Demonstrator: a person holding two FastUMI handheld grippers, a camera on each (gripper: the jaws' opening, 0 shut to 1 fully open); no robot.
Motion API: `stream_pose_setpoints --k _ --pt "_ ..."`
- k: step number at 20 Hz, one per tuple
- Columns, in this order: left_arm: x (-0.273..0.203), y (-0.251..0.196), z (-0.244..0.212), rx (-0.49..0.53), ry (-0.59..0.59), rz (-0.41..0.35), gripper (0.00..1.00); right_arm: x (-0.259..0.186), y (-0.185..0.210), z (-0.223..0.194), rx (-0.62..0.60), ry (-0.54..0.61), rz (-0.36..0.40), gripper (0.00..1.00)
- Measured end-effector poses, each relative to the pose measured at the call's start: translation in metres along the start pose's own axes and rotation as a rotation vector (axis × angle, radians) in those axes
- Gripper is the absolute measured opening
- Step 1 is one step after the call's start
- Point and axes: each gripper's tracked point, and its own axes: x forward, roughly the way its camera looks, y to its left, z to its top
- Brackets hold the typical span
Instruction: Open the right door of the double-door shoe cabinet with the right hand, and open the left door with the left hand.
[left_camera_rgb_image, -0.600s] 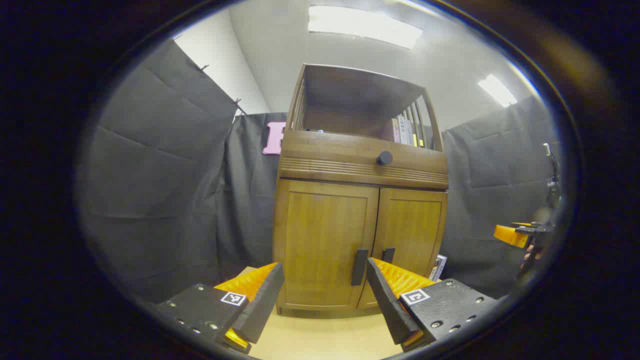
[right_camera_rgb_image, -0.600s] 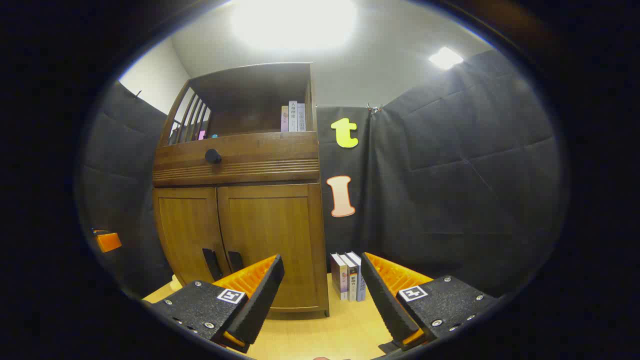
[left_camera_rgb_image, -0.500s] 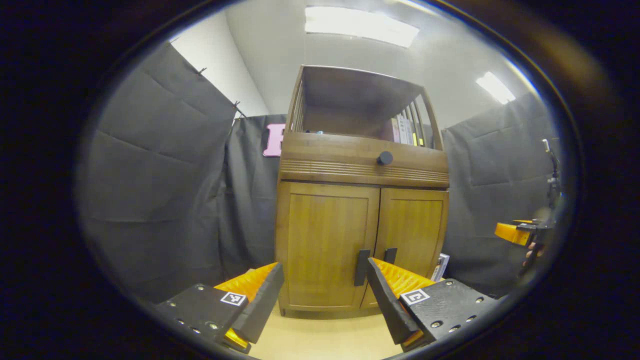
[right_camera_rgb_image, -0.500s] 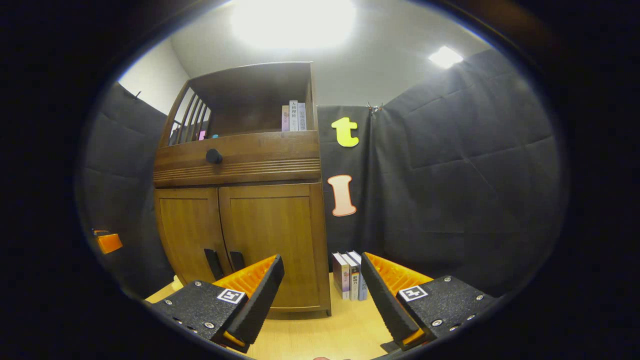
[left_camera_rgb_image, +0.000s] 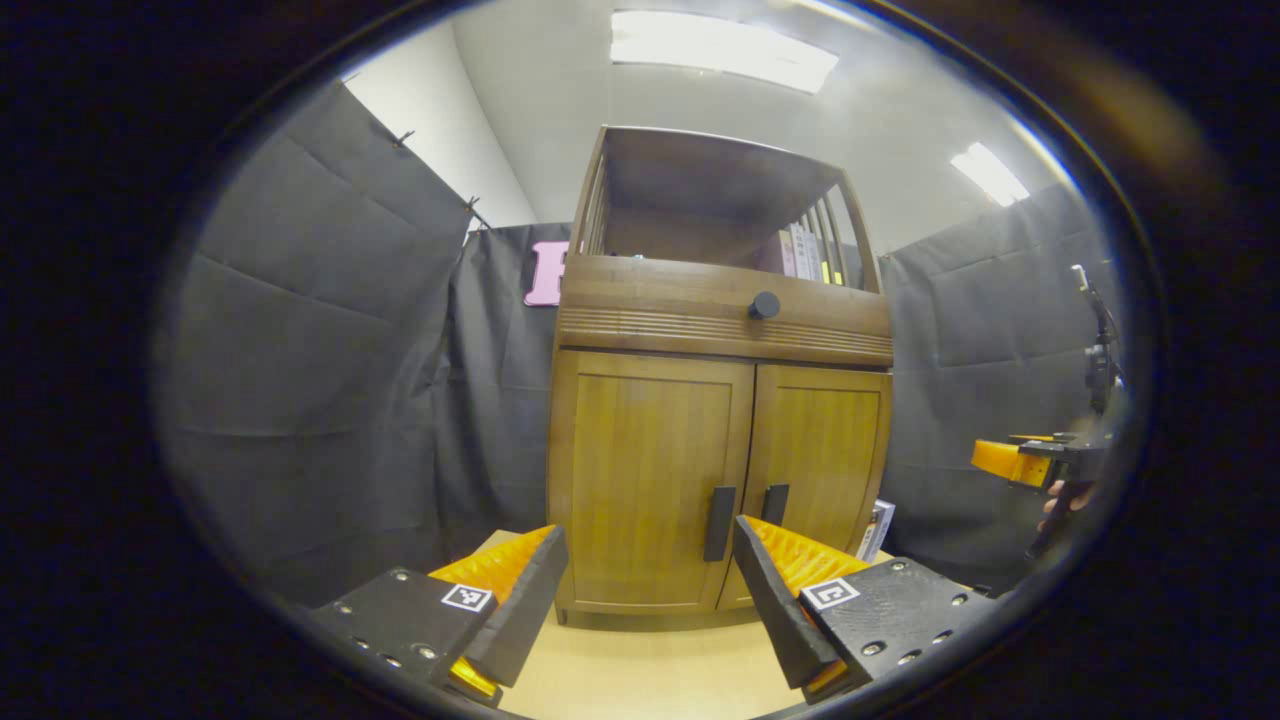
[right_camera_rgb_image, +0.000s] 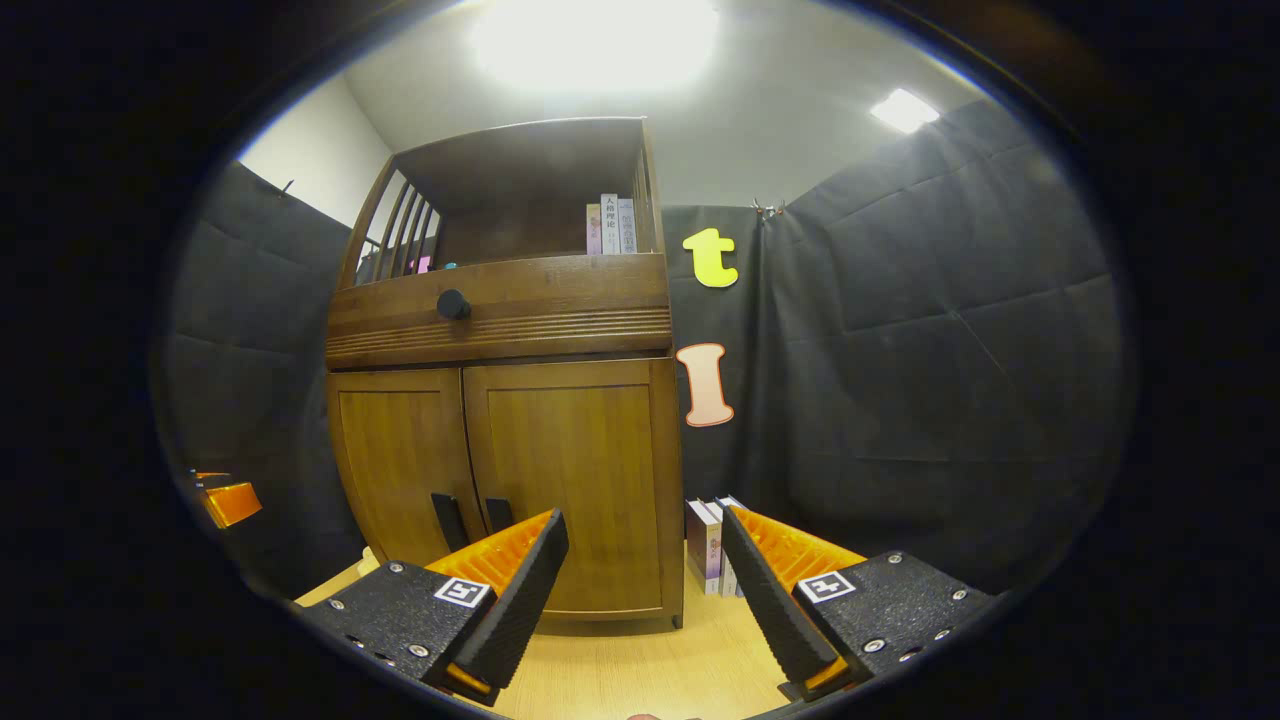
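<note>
In the booth: we face the brown wooden double-door shoe cabinet (left_camera_rgb_image: 718, 440), doors closed.
Left gripper (left_camera_rgb_image: 650, 590): released, empty.
Right gripper (right_camera_rgb_image: 645, 585): released, empty.

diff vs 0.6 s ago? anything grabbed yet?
Nothing grabbed. In the right gripper view the cabinet has slid right in frame, so the right tool turned or shifted left. The left gripper view barely shifted. Unchanged: both doors shut, left door handle and right door handle untouched, left tool and right tool open.
</note>
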Motion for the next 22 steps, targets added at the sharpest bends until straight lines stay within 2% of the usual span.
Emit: stream_pose_setpoints --k 4,13,17,18,20,22 --pt "-0.006 0.009 -0.005 0.0 0.017 0.029 1.0 0.004 0.013 -0.006 -0.005 0.015 0.033 0.96" --pt "-0.013 0.015 -0.013 0.0 0.059 0.097 1.0 0.033 0.062 0.0 -0.011 0.024 0.139 0.95" --pt "-0.016 0.017 -0.016 -0.031 0.075 0.123 1.0 0.064 0.092 -0.014 0.017 0.059 0.192 0.96" --pt "-0.017 0.018 -0.018 -0.036 0.083 0.132 0.96 0.072 0.098 -0.018 0.018 0.069 0.2 0.96" --pt "-0.018 0.019 -0.019 -0.045 0.095 0.151 1.0 0.088 0.108 -0.027 0.012 0.077 0.211 0.96" --pt "-0.018 0.018 -0.02 -0.069 0.103 0.157 1.0 0.107 0.119 -0.034 0.011 0.085 0.209 0.96"
